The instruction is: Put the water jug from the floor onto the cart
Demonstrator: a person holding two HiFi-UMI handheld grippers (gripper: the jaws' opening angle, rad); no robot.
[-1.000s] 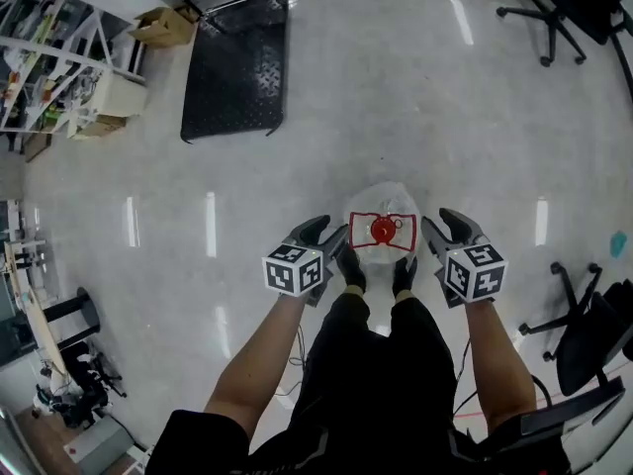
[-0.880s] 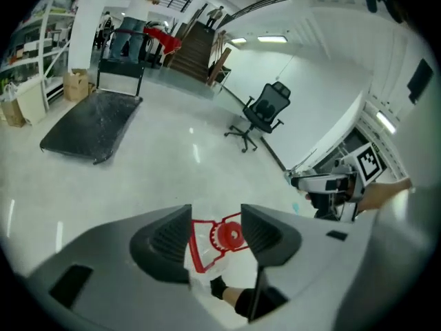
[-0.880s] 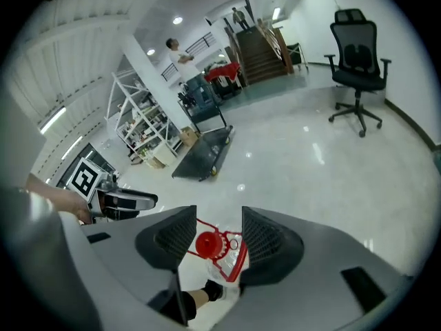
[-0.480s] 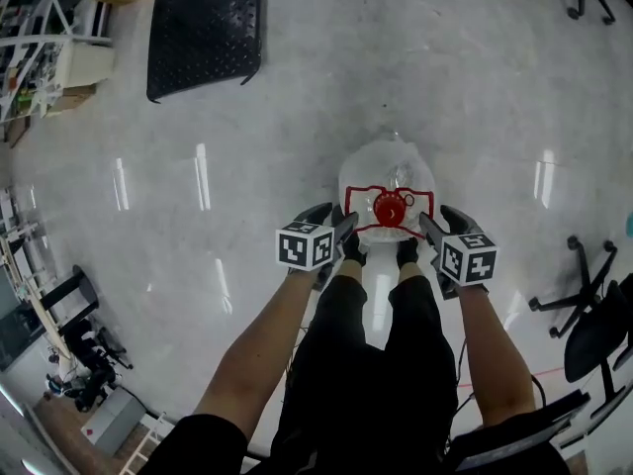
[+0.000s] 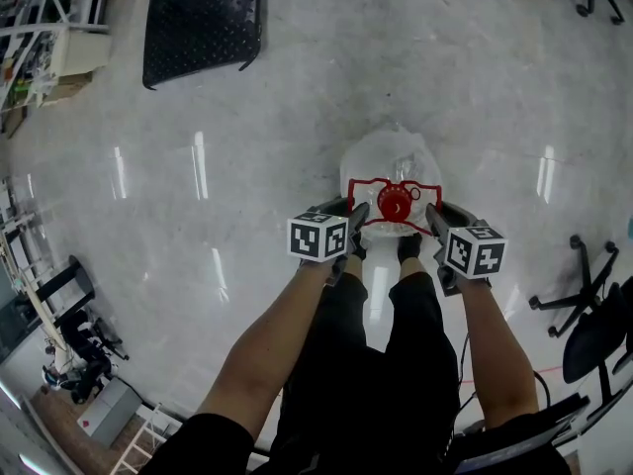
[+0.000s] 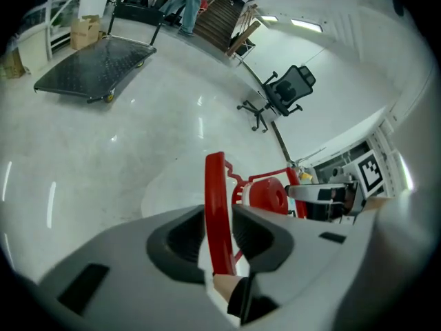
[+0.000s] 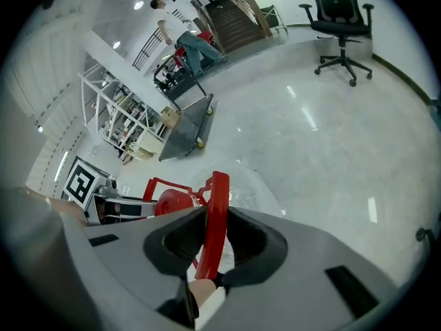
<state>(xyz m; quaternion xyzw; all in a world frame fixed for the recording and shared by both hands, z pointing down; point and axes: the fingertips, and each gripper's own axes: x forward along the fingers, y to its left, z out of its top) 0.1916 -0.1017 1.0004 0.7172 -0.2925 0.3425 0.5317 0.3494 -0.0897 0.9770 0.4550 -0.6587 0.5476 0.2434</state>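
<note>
The clear plastic water jug (image 5: 391,161) with a red cap stands on the pale polished floor (image 5: 297,117) just ahead of the person's shoes, well apart from the black flat cart (image 5: 203,23) near the floor's far left edge. If filled, it will likely be heavy and sloshing. Its walls look smooth (poor purchase), so the stiff red plastic handle frame (image 6: 215,205) is the place to hold.

Both pairs of jaws have just been closing. The left gripper (image 5: 352,218) pinches the frame's left bar and the right gripper (image 5: 433,216) its right bar. Only the gripper views show pads meeting bars; only the head view shows the jug's whole body.
</note>
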